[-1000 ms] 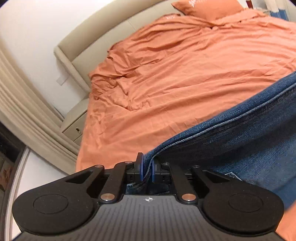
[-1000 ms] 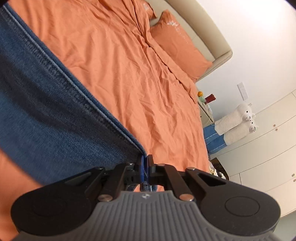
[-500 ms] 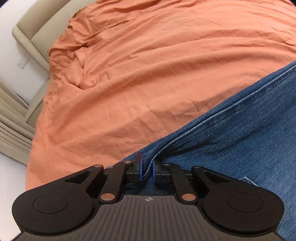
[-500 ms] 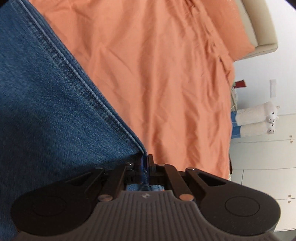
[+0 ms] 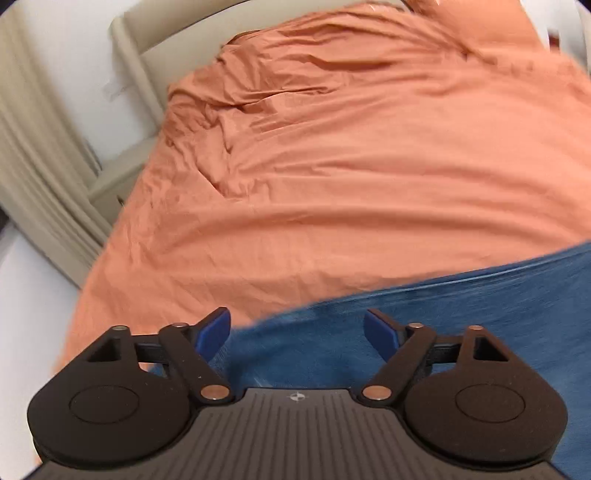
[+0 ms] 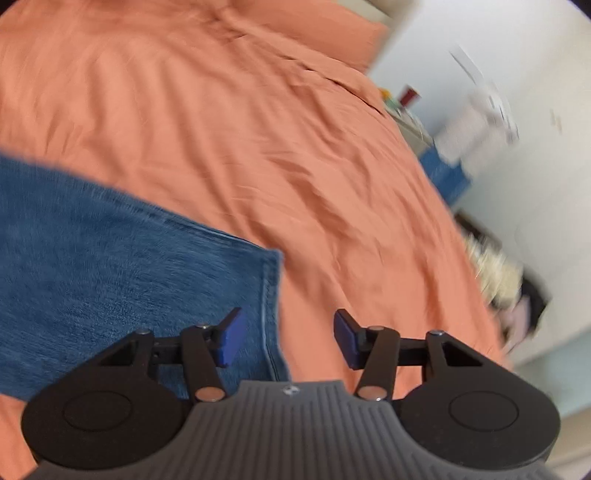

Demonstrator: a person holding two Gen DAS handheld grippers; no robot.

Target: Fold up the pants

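Spread claw (image 5: pixel 297 334) above jeans (image 5: pixel 461 317)

A bedroom in a home. A wide bed (image 5: pixel 369 177) fills both views, spread with a rumpled orange sheet, with a beige padded headboard (image 5: pixel 144 48) at its far edge and an orange pillow (image 6: pixel 317 29) by that edge. A pale nightstand (image 5: pixel 114 181) stands at the bed's far left corner, next to long beige curtains (image 5: pixel 40 177). The walls (image 6: pixel 546 55) are plain white. Off the bed's right edge sit small things on another stand (image 6: pixel 402 103), too blurred to tell apart.
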